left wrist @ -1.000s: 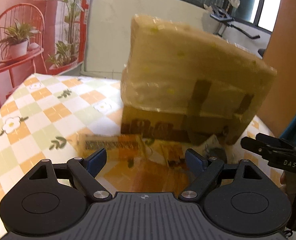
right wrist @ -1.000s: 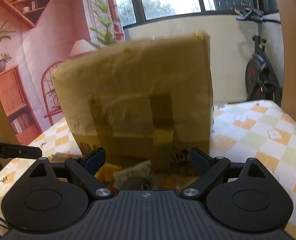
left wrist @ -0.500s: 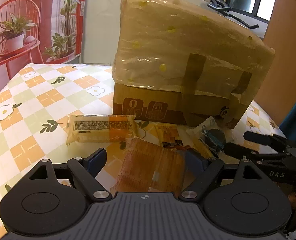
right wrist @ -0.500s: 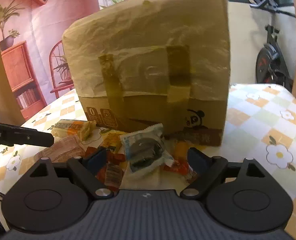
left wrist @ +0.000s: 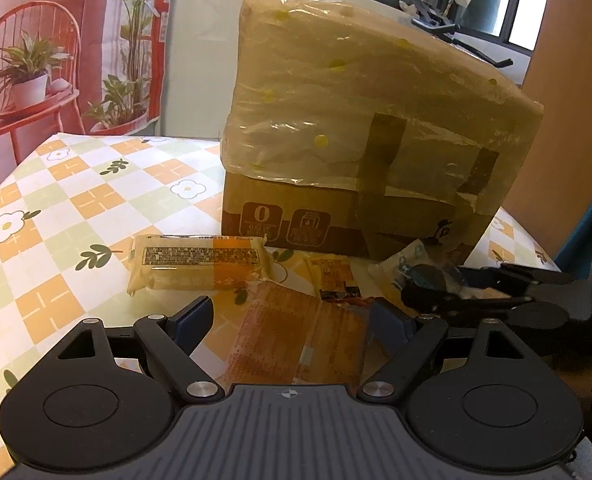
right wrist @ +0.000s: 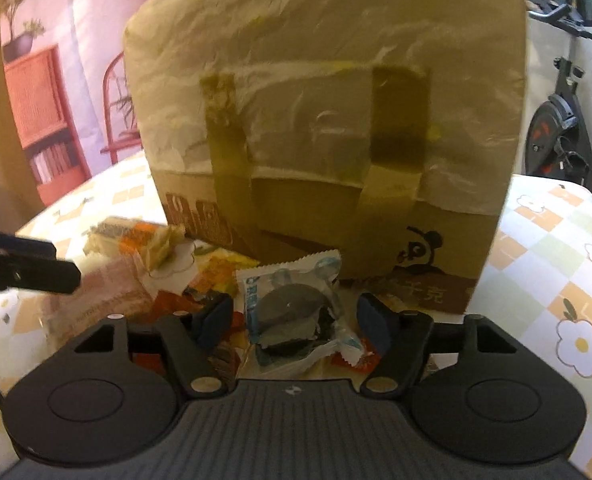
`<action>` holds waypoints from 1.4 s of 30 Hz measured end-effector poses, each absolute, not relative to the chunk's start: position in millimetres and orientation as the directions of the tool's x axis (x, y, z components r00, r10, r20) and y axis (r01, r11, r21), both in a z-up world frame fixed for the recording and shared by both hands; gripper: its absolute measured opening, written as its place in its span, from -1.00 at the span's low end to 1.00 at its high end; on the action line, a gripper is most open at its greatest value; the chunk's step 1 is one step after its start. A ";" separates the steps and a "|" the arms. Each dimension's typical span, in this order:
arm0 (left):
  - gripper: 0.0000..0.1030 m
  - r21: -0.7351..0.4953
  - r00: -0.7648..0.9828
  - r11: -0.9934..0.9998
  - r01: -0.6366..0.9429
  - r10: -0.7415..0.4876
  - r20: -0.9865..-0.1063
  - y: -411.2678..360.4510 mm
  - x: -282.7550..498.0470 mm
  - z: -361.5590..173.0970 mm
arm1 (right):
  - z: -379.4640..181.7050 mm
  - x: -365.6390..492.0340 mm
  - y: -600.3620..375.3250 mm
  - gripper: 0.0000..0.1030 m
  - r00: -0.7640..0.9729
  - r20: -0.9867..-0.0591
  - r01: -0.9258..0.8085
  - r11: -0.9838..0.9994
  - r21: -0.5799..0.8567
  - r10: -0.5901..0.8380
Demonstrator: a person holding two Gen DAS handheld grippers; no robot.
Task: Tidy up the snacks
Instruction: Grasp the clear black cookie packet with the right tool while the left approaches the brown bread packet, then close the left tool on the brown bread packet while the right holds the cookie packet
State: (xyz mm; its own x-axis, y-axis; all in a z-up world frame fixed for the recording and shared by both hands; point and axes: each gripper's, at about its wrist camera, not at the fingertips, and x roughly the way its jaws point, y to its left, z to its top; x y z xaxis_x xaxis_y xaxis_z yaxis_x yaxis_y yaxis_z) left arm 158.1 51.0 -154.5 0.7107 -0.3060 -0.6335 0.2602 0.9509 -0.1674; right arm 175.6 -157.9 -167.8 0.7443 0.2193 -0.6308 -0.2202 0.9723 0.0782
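Loose snacks lie on the checked table in front of a tall plastic-wrapped cardboard box point(left wrist: 375, 140) point(right wrist: 327, 120). My left gripper point(left wrist: 292, 320) is open over an orange-brown packet point(left wrist: 299, 344), which lies between its fingers without being pressed. A yellow packet point(left wrist: 200, 260) lies to the left, a small orange one point(left wrist: 331, 276) behind. My right gripper point(right wrist: 296, 320) point(left wrist: 431, 284) has its jaws closing around a white-blue packet point(right wrist: 296, 312) point(left wrist: 407, 268) with a dark round snack inside. A small gap still shows on each side of that packet.
The flowered tablecloth point(left wrist: 76, 200) point(right wrist: 555, 280) lies bare to the left and right of the snack pile. One left-gripper finger point(right wrist: 36, 270) crosses the right wrist view at the left. An exercise bike point(right wrist: 555, 120) stands behind the table.
The right gripper has sunk toward the snack pile and its jaws have narrowed around the white-blue packet. The left wrist view went from blurred to steady over the orange-brown packet.
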 end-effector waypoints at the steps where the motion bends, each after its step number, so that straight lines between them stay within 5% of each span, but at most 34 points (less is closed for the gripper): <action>1: 0.69 -0.165 0.712 0.951 0.261 -0.305 -0.633 51.0 158.2 -154.6 | -169.8 176.2 -157.0 0.20 0.739 -0.638 -0.224 0.972 0.071 0.217; 8: 0.69 -0.174 0.706 0.953 0.247 -0.300 -0.641 54.4 161.5 -158.6 | -168.4 164.4 -165.6 0.00 0.751 -0.620 -0.210 0.973 0.101 0.226; 42: 0.75 -0.203 0.613 0.944 0.259 -0.323 -0.721 41.9 173.5 -187.3 | -174.5 144.1 -176.8 -0.01 0.779 -0.581 -0.206 0.972 0.115 0.234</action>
